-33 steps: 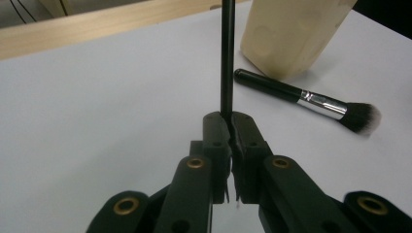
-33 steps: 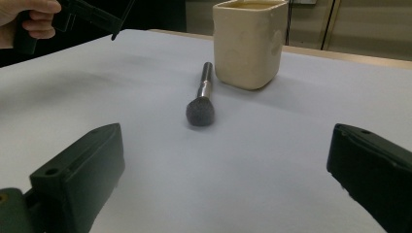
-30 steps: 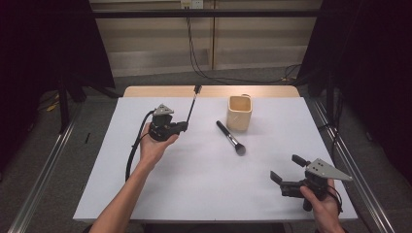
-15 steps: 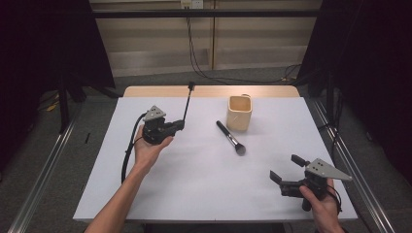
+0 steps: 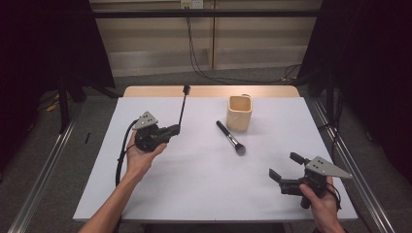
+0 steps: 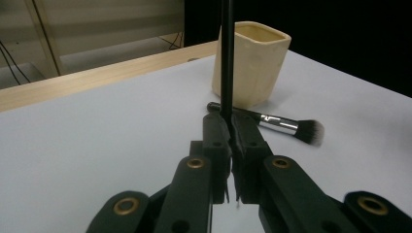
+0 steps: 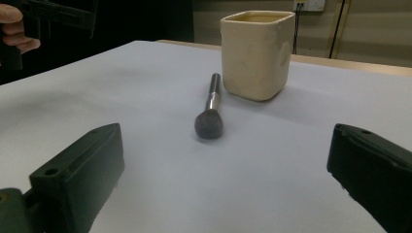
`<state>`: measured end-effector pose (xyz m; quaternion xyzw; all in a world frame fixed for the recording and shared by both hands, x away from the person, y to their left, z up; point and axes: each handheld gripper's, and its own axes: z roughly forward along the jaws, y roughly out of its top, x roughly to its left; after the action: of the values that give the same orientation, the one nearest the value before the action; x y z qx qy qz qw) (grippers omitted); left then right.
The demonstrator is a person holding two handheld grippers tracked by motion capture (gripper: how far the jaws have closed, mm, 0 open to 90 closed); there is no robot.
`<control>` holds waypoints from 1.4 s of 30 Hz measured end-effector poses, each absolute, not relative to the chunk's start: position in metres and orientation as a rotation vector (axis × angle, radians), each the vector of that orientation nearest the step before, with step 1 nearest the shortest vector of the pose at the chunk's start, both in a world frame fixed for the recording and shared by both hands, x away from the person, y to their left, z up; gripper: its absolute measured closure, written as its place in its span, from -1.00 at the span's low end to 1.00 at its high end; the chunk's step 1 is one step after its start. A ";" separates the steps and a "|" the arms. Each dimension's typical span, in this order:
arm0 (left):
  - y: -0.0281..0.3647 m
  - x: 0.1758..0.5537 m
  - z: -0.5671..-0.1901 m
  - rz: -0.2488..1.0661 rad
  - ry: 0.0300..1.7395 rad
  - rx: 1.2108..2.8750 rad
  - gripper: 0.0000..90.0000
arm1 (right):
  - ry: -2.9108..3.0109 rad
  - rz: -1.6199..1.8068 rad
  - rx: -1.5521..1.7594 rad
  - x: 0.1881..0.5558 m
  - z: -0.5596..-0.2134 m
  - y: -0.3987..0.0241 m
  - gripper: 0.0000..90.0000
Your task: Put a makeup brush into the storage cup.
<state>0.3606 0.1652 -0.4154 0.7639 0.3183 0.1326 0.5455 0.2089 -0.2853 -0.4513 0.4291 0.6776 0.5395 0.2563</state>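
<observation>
Black and slim, a long-handled brush [image 5: 182,108] stands clamped by its lower end in the left tongs [image 5: 174,129], left of centre in the high view, its tip reaching toward the wooden far edge of the tabletop [image 5: 204,194]. In the left gripper view the jaws are pinched tight on the stick, which rises straight up the frame's middle. The cream cup [image 5: 239,112] sits upper centre, and a second, silver-collared brush [image 5: 231,138] lies flat just beside it, head toward the near edge. The right tongs [image 5: 286,170] rest at lower right, jaws wide and empty. Judging by this layout, the held brush probably belongs in the cup: carry it over the rim, tip it upright, lower without nudging the cup, then let go.
</observation>
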 end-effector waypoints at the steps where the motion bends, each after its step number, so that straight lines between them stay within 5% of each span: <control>1: 0.165 0.359 -0.416 0.313 0.747 1.813 0.91 | 1.843 1.464 1.157 0.209 -0.451 -0.285 -1.00; 42: 0.130 0.330 -0.421 0.201 0.631 1.764 0.91 | 2.046 1.630 0.828 0.272 -0.395 -0.207 -0.99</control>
<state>0.3304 0.1296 -0.4208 0.7574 0.2707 0.0861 0.5880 0.2717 -0.2067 -0.3948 0.2957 0.7309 0.5825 0.1977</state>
